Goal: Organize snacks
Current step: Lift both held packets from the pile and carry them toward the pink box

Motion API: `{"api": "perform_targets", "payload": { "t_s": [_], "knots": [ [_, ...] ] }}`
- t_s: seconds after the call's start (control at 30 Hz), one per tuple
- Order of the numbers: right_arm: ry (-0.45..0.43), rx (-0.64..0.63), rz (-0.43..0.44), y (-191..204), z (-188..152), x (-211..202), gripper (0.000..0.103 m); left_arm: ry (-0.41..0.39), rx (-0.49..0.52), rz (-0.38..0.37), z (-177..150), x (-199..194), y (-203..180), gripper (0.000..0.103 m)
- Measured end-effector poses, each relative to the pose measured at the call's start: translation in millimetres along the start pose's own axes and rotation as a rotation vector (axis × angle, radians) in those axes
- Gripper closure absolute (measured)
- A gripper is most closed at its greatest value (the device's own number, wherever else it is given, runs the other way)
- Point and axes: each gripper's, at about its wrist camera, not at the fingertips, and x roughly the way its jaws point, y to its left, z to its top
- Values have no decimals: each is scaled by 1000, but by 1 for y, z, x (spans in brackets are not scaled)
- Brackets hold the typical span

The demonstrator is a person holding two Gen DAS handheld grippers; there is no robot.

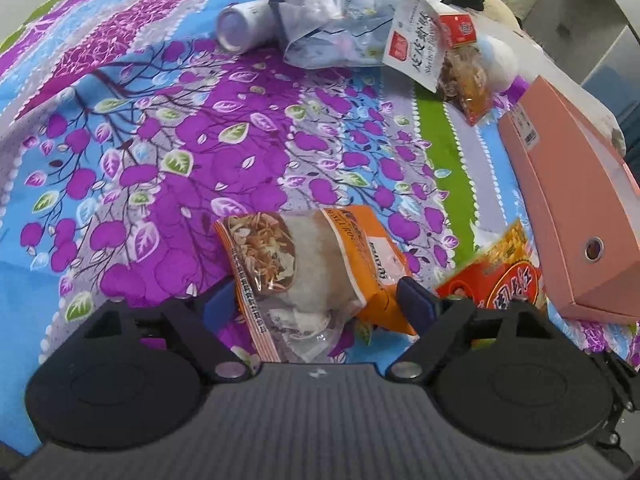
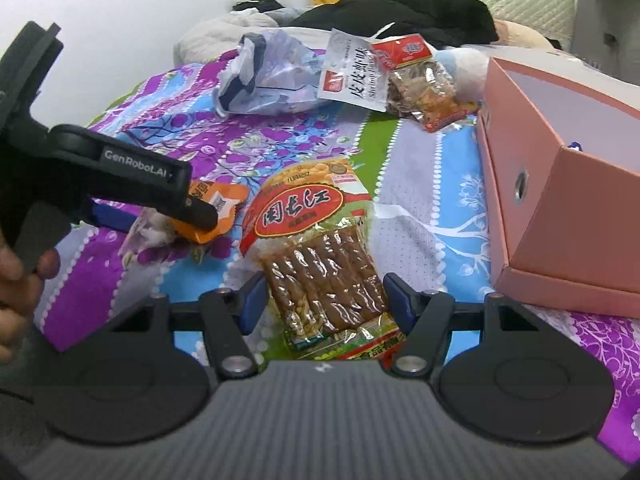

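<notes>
Right up against the lens in the right wrist view, the right gripper (image 2: 322, 302) is straddling the lower end of the red tofu-strip packet (image 2: 316, 256), which is lying flat on the bedspread (image 2: 432, 184). Its jaws are standing spread either side of the packet and I can't see the pads actually pressing in, so I'm reading it as lined up rather than holding.

Same story on the other side: the left gripper (image 1: 316, 300) is sitting over the orange snack bag (image 1: 316, 276), jaws wide apart, the bag lying loose between them — not pinched. In the right view you can see that gripper's finger reaching down at the orange bag's edge, with the person's hand (image 2: 20, 280) wrapped around the handle.

My guess is both hands are lining up a grab at once, since the two packets are lying just beside each other and close to the box.

Off to the right, the pink box (image 2: 560, 200) is standing open with its top facing up. What I can see of the inside looks bare, though the bottom is hidden, so no snack seems to be sorted yet.

Further back, a white shrimp-chip bag (image 2: 352, 80) and a clear nut-mix packet (image 2: 424, 92) are leaning together, next to a crumpled plastic bag (image 2: 272, 80) and a white bottle (image 1: 244, 26) lying on its side. Dark clothes (image 2: 420, 4) are heaping up at the far end.
</notes>
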Motion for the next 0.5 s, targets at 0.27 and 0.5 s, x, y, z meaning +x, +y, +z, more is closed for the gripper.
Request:
{"api": "perform_targets", "payload": {
  "t_s": [0.27,0.5],
  "knots": [
    [20,53,-53,-12,1,3,38,-10,25,-46,0,-5,-7,28],
    [-3,62,-57,-12,12,-5,38,-41,30,-82,9,-21,-3,28]
  ]
}}
